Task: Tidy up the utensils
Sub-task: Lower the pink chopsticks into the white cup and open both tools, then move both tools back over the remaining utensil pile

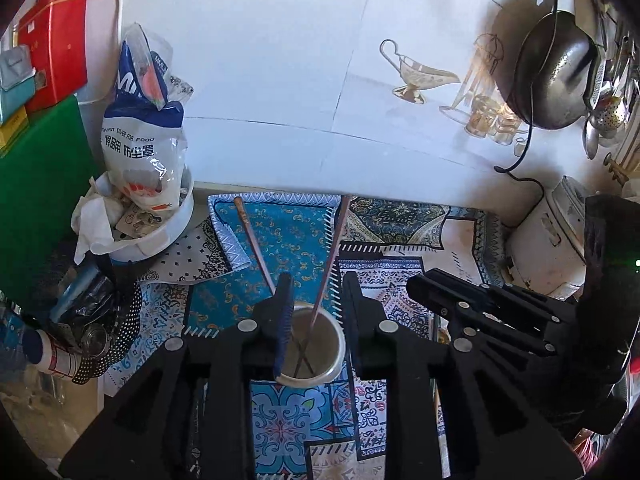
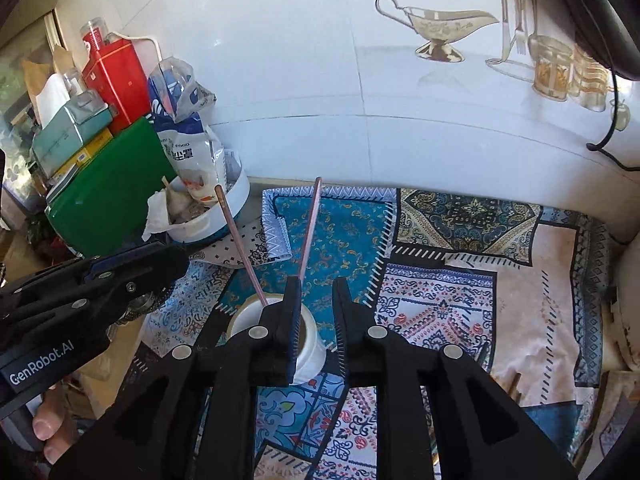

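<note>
Both grippers – left (image 1: 316,284), right (image 2: 316,288) – gape narrowly, empty, above a white cup (image 1: 316,344); two chopsticks (image 1: 332,256) stand in it, splayed upward toward the tiled wall (image 1: 280,60), on a patterned cloth (image 2: 460,280).

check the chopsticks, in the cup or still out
In. Both chopsticks stand in the white cup, lower ends crossed at its bottom, tops leaning apart above the rim. Neither gripper holds them.
</note>
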`<state>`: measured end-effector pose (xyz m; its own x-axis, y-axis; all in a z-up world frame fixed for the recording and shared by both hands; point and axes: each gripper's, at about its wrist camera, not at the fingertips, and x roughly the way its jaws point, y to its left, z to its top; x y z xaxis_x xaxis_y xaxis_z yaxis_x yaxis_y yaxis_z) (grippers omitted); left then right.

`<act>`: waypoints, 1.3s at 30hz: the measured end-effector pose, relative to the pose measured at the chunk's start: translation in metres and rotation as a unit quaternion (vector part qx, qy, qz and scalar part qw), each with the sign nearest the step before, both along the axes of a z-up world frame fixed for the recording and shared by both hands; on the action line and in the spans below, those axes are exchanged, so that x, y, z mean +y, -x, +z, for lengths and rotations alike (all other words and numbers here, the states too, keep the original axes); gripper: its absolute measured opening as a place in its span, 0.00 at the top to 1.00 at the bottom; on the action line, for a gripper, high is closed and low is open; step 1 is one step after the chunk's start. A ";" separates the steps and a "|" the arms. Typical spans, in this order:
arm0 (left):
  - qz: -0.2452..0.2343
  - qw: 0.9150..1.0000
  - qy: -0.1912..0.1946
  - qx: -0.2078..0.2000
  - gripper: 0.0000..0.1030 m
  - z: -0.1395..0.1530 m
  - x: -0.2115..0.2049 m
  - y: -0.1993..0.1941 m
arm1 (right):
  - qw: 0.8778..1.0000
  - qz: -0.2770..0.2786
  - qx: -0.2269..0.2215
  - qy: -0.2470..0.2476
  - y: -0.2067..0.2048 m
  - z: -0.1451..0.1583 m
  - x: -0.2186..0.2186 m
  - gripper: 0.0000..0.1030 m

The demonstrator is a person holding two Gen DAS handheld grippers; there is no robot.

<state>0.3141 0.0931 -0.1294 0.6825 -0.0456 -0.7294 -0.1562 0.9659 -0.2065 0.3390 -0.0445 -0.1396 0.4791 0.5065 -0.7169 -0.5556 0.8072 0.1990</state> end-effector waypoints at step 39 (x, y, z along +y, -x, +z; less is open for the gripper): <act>-0.027 0.986 0.028 0.161 0.65 -0.138 -0.128 -0.006 | 0.979 -0.043 0.191 0.050 -0.018 -0.149 -0.138 0.71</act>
